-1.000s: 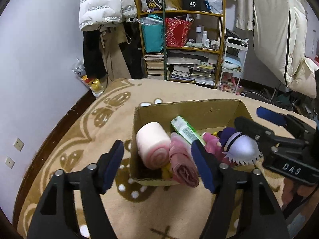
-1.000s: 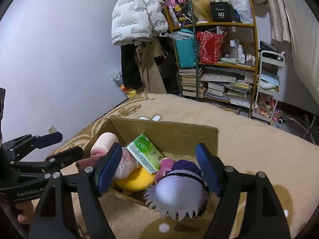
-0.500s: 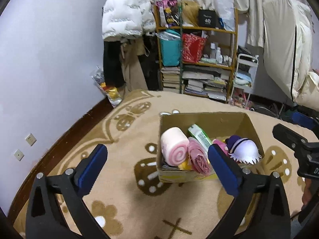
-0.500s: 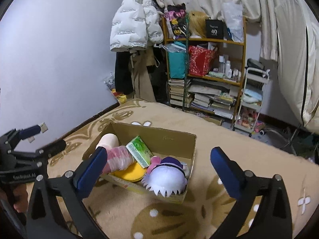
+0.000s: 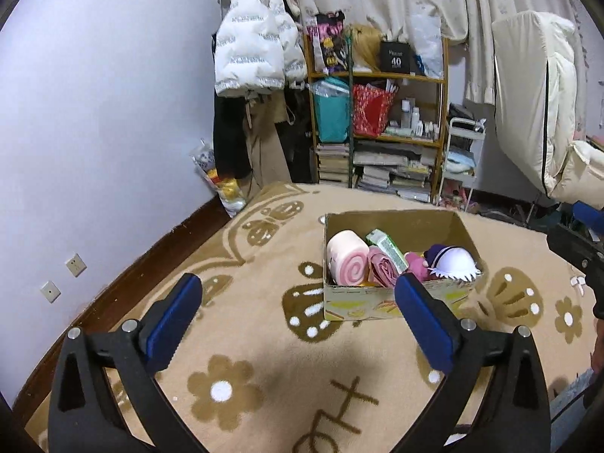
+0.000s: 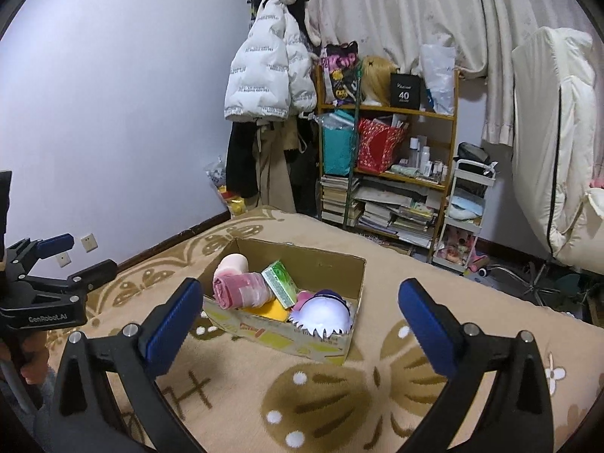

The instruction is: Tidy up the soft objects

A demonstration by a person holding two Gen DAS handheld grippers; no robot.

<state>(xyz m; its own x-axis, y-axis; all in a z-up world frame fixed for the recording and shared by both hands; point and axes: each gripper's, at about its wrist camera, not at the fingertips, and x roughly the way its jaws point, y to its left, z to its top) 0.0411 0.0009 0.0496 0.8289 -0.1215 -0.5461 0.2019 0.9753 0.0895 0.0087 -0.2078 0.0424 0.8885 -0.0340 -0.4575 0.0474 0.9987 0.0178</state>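
Cardboard box (image 5: 392, 302) on rug (image 5: 264, 339), ahead of both grippers, apart from them. Inside: pink roll (image 5: 347, 260), rolled towel (image 6: 241, 288), green pack (image 6: 281, 283), white-purple plush (image 6: 324, 315). Left gripper (image 5: 298, 321) wide, empty. Right gripper (image 6: 298, 324) wide, empty. Bookshelf (image 6: 389, 173) well beyond.

Left wrist view: looks forward and down over carpet (image 5: 264, 339) toward box (image 5: 392, 302), set right of centre, shelf (image 5: 377, 132) beyond. Right wrist view: same facing, from box's right, box (image 6: 287, 334) left of centre. Both well back from box. Shared: box, carpet, shelf, wall.
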